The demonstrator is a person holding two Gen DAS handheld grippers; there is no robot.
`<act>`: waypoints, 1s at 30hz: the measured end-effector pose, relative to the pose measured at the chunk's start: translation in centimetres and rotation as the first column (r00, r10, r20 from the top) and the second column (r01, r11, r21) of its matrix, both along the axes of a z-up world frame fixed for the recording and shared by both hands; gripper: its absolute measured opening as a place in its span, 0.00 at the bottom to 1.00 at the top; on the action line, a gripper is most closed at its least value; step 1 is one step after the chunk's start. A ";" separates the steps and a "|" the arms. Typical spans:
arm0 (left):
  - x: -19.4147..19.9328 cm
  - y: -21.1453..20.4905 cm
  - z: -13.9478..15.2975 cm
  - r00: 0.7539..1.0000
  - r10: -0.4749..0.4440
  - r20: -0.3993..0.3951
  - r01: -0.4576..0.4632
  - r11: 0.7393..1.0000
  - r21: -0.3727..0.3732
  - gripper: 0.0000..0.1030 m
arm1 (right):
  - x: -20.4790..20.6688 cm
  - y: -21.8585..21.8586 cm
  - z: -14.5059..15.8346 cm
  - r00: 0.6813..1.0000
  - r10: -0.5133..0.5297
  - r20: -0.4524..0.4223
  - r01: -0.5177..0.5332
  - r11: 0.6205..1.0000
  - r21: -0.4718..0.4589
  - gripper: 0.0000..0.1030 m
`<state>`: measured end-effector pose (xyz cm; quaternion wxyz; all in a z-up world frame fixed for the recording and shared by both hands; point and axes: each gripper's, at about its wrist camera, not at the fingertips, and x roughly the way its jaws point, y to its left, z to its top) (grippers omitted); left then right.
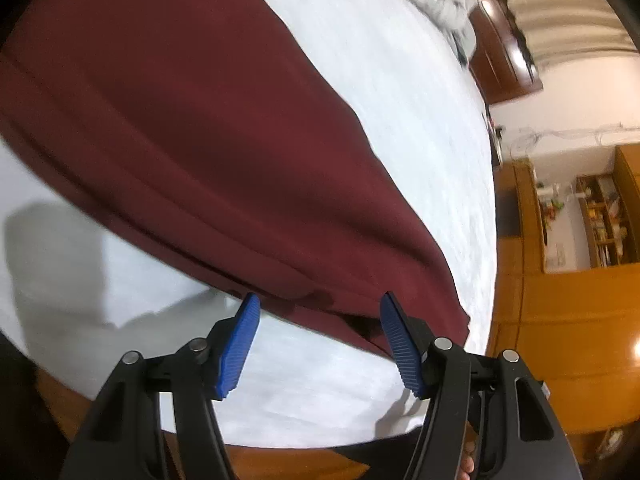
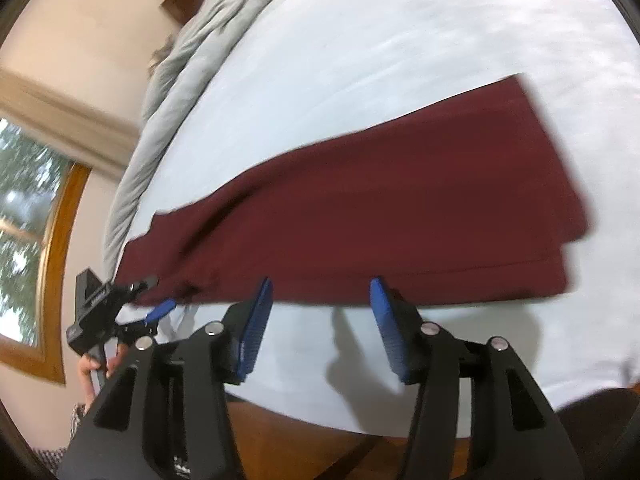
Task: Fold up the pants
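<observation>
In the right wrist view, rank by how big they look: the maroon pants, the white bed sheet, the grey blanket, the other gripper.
1. white bed sheet
2. maroon pants
3. grey blanket
4. left gripper, smallest, though the fisheye edge distorts it.

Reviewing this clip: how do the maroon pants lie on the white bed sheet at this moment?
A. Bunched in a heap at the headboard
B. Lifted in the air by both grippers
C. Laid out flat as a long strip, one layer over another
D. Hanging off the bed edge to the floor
C: the maroon pants lie flat and long on the white sheet, doubled with one edge offset over the other, and both grippers' jaws stand open and empty.
</observation>
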<state>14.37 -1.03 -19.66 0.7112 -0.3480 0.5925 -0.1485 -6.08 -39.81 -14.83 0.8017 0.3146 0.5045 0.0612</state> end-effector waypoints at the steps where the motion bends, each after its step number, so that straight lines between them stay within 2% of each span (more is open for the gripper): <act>1: 0.1 -1.0 -0.2 1.000 -0.020 -0.011 0.020 1.000 -0.007 0.61 | -0.4 -1.1 0.3 1.000 -0.025 0.000 0.025 1.000 -0.014 0.53; 6: 0.6 -4.0 -1.2 0.997 -0.066 -0.041 0.064 0.997 -0.037 0.61 | -2.6 -6.5 1.1 0.991 -0.128 -0.029 0.125 0.989 -0.084 0.59; 10: 0.6 -4.9 -2.1 0.997 -0.064 -0.042 0.062 0.996 -0.057 0.61 | -3.4 -8.4 -0.6 0.990 -0.119 -0.081 0.117 0.993 -0.026 0.62; 14: 1.0 -5.8 -2.4 0.997 -0.054 -0.053 0.050 0.995 -0.083 0.61 | -2.8 -8.5 -3.0 0.982 -0.127 -0.141 0.126 0.992 -0.020 0.64; 17: 1.2 -5.8 -2.6 0.997 -0.057 -0.056 0.052 0.995 -0.082 0.61 | -2.5 -9.0 -4.8 0.975 -0.148 -0.166 0.159 0.986 0.050 0.64; 19: 0.8 -5.7 -2.7 0.997 -0.060 -0.052 0.056 0.996 -0.075 0.61 | -2.4 -9.0 -5.4 0.977 -0.139 -0.162 0.152 0.985 0.076 0.48; 20: 0.8 -5.7 -2.7 0.997 -0.062 -0.052 0.058 0.996 -0.071 0.61 | -2.5 -9.4 -5.5 0.979 -0.130 -0.157 0.145 0.985 0.088 0.33; 21: 0.8 -5.8 -2.7 0.997 -0.063 -0.049 0.060 0.996 -0.062 0.61 | -2.5 -9.5 -5.3 0.981 -0.129 -0.145 0.143 0.985 0.095 0.23; 25: 0.6 -6.5 -2.2 0.996 -0.084 -0.022 0.083 0.996 -0.020 0.61 | -2.6 -9.4 -2.2 0.993 -0.104 -0.058 0.105 0.994 0.010 0.21; 30: -0.3 -7.7 -0.5 0.990 -0.128 0.066 0.121 0.987 0.103 0.61 | -1.6 -8.9 3.7 0.988 -0.078 0.132 0.092 0.991 -0.096 0.19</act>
